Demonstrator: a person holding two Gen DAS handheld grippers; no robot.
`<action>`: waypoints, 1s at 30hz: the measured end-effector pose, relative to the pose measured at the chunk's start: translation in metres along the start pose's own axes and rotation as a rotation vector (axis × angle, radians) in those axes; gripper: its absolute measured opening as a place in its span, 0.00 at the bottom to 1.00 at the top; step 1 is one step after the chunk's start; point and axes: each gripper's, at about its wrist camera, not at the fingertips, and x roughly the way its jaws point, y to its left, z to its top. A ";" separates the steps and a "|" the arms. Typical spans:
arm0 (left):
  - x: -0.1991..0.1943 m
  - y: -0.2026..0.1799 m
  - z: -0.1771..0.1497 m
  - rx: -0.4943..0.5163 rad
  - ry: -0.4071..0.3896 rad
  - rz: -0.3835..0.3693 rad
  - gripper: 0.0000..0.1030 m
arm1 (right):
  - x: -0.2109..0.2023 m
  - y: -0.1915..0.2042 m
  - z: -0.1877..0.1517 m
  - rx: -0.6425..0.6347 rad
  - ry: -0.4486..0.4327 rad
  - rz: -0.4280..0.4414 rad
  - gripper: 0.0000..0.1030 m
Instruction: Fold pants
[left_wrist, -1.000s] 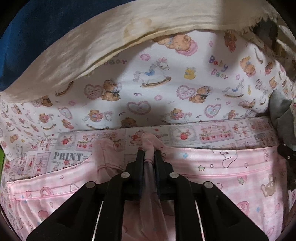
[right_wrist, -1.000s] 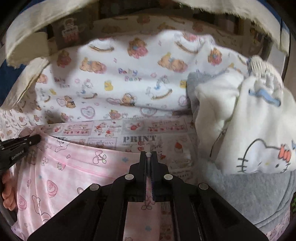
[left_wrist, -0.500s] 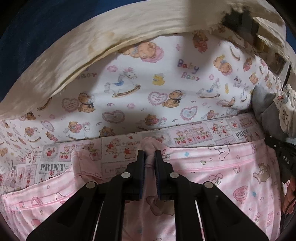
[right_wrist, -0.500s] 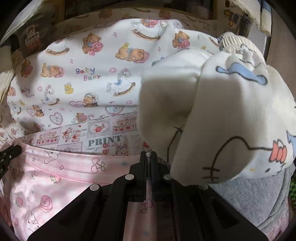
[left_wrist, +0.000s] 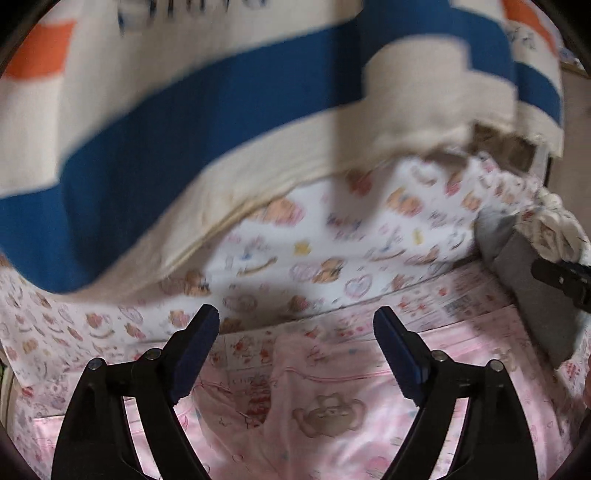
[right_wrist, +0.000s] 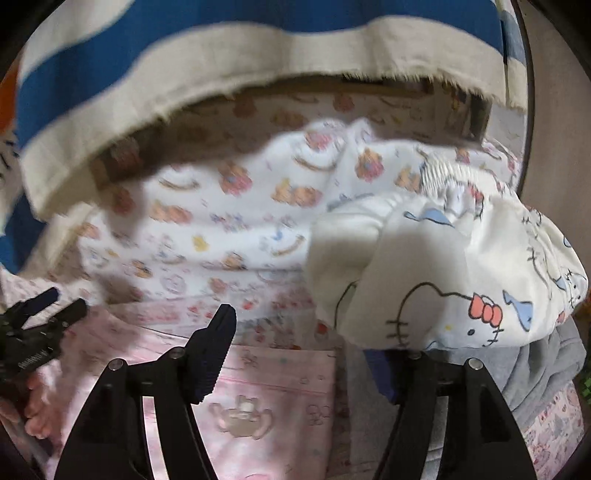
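Pants: pink cartoon-print cotton pants (left_wrist: 332, 413) lie flat at six o'clock, below both claws.
Left gripper (left_wrist: 295, 332): tilted downward, jaws just sprung apart, nothing between.
Right gripper (right_wrist: 306, 332): likewise tilted, jaws just parted, empty.

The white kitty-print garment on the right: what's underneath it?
Under the white kitty-print garment lies a grey garment, showing below and to its right. Part of the right gripper's far finger is also hidden beneath its edge. How far the grey piece extends is covered.
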 end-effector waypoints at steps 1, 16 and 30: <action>-0.010 -0.001 0.001 -0.005 -0.019 -0.005 0.82 | -0.008 -0.001 0.001 0.008 -0.017 0.011 0.66; -0.287 0.025 -0.091 0.037 -0.346 0.255 0.92 | -0.228 0.024 -0.073 -0.058 -0.341 0.143 0.71; -0.309 0.033 -0.236 -0.135 -0.195 0.199 0.86 | -0.272 0.064 -0.209 -0.113 -0.331 0.176 0.72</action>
